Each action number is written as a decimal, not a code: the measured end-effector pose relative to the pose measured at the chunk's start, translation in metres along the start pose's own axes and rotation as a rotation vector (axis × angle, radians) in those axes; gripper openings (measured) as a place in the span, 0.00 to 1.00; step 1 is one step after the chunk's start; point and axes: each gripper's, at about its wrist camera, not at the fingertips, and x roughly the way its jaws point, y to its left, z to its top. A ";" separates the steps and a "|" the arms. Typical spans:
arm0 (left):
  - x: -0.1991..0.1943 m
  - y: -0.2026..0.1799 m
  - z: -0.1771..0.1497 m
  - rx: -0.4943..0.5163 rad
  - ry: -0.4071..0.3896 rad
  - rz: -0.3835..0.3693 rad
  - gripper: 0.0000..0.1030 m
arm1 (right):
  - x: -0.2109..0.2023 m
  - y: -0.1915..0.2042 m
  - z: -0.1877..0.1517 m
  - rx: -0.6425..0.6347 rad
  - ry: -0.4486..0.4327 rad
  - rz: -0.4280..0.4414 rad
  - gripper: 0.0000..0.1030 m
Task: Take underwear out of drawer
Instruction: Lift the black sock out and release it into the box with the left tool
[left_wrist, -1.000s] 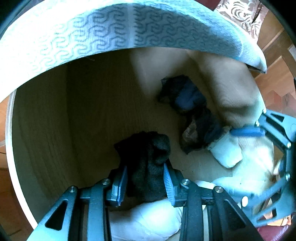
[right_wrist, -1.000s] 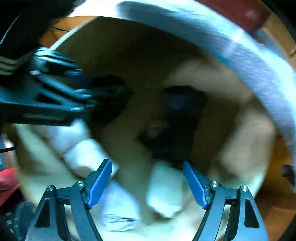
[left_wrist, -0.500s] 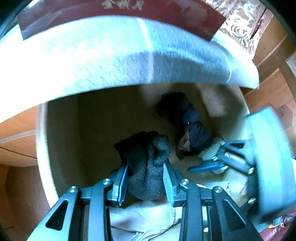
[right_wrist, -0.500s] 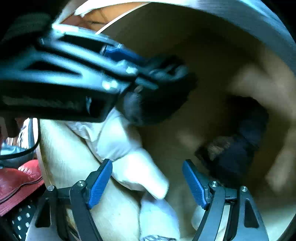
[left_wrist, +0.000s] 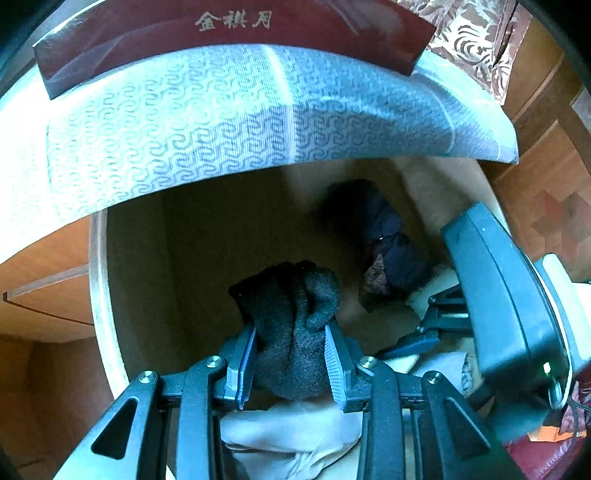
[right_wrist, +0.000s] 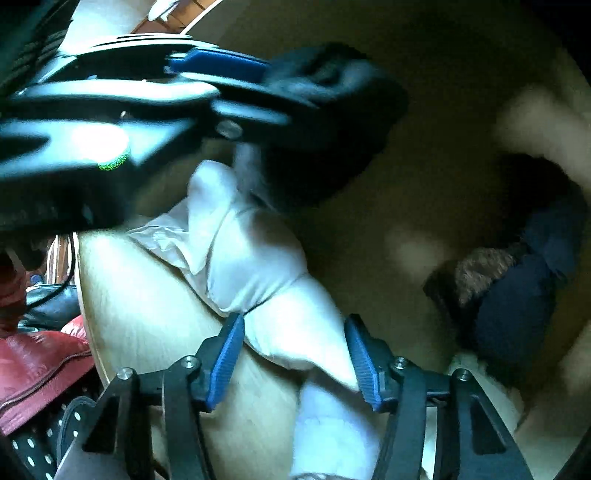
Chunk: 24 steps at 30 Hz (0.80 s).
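Left wrist: left tongs (left_wrist: 290, 354) clamp dark underwear (left_wrist: 291, 317); right tongs (right_wrist: 295, 354) apart, astride white garment (right_wrist: 258, 266).

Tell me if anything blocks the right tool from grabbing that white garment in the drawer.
Nothing visible does. The right tool is open, its fingers already on either side of the white garment. The left tool, shut on a dark garment, is above and to the side, not in the gap.

Black-framed left gripper (left_wrist: 290, 354) and right gripper (right_wrist: 295, 360), silver screws, seemingly blue-padded jaws
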 end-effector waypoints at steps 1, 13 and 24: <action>-0.005 0.003 0.002 -0.003 -0.004 -0.006 0.32 | -0.001 -0.002 -0.002 0.009 -0.006 -0.006 0.55; -0.069 0.020 0.007 -0.032 -0.115 -0.055 0.32 | -0.002 -0.006 -0.014 0.092 -0.082 0.018 0.72; -0.175 0.018 0.046 -0.005 -0.268 -0.095 0.32 | -0.021 -0.028 -0.025 0.150 -0.124 -0.127 0.72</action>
